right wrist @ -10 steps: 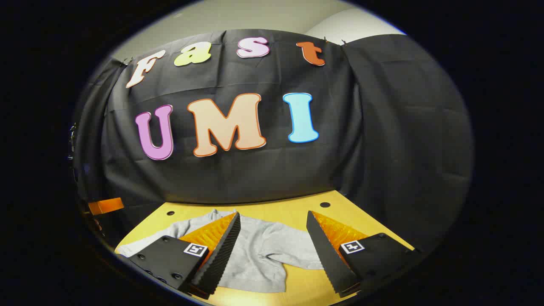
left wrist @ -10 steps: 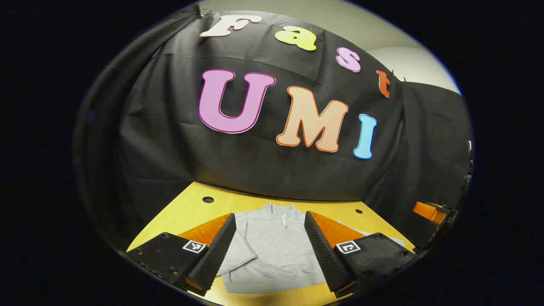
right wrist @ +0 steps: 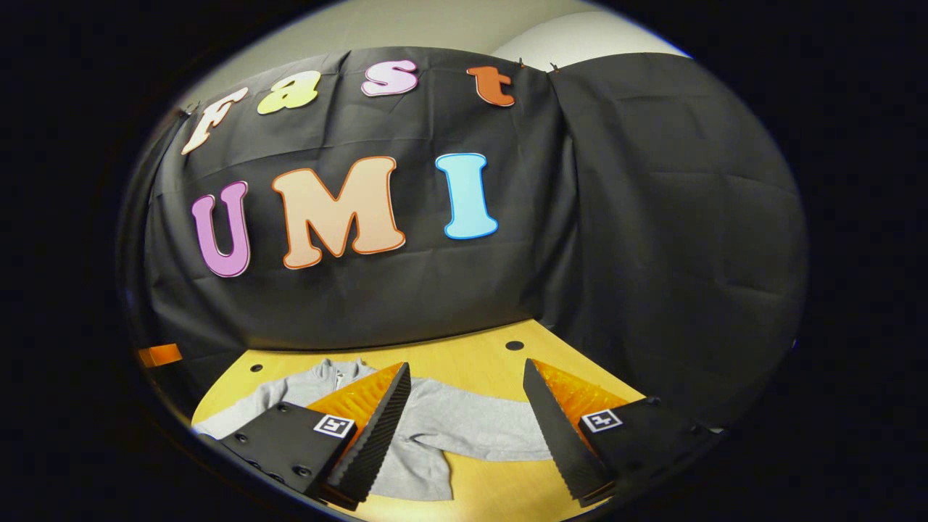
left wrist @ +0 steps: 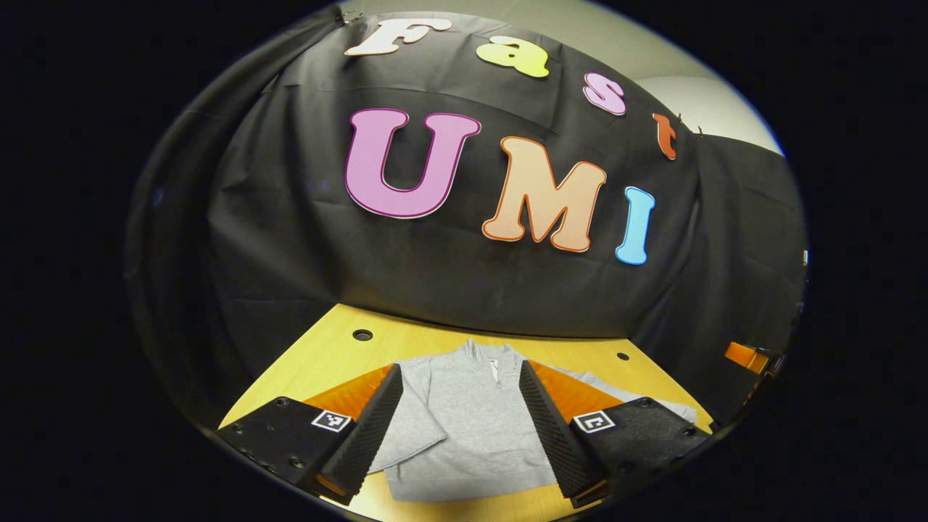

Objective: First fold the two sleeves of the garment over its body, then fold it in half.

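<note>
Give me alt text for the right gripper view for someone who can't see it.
A grey garment lies flat on a yellow table, one sleeve stretched out sideways, unfolded. The right tool hovers open above it, its two fingers framing the sleeve without touching it. A black cloth wall rises behind the table.

Yellow wood table (left wrist: 326, 355) w/ grey garment (left wrist: 464, 428) flat on it.
</note>
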Available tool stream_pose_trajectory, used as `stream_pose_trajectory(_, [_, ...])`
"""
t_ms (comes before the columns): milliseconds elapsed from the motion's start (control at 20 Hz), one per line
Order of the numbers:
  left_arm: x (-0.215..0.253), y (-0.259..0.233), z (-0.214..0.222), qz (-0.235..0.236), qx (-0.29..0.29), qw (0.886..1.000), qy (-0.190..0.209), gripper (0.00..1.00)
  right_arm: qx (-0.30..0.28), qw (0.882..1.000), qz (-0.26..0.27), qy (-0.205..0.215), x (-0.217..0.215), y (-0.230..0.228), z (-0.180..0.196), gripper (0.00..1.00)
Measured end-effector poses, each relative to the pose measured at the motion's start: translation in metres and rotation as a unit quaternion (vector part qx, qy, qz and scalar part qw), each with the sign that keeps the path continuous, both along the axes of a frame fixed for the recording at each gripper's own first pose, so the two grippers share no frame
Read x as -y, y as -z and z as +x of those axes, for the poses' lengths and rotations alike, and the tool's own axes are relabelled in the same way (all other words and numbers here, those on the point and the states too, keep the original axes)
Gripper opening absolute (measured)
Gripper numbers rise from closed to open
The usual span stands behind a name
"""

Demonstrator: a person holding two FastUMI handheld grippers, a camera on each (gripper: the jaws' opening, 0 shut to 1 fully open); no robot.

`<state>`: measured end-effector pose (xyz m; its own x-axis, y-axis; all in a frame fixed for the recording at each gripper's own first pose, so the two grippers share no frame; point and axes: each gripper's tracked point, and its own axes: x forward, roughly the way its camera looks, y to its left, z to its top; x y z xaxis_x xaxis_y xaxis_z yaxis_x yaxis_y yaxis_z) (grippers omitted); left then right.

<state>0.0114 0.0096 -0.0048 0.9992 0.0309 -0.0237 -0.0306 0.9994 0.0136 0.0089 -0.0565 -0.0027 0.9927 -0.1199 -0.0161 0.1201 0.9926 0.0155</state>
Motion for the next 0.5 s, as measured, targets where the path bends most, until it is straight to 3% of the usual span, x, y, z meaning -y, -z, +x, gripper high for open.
stream_pose_trajectory(250, [0.001,0.001,0.003,0.012,-0.002,1.000,0.000,0.95,-0.010,1.000,-0.005,0.024,0.025,0.007,-0.004,0.94])
stream_pose_trajectory(350, [0.000,0.002,0.002,0.010,-0.004,1.000,-0.003,0.95,-0.015,0.999,-0.005,0.041,0.045,0.012,-0.006,0.98])
stream_pose_trajectory(500, [-0.005,0.002,-0.004,0.011,-0.006,1.000,-0.013,0.95,-0.028,0.996,-0.021,0.081,0.093,0.026,-0.009,0.94])
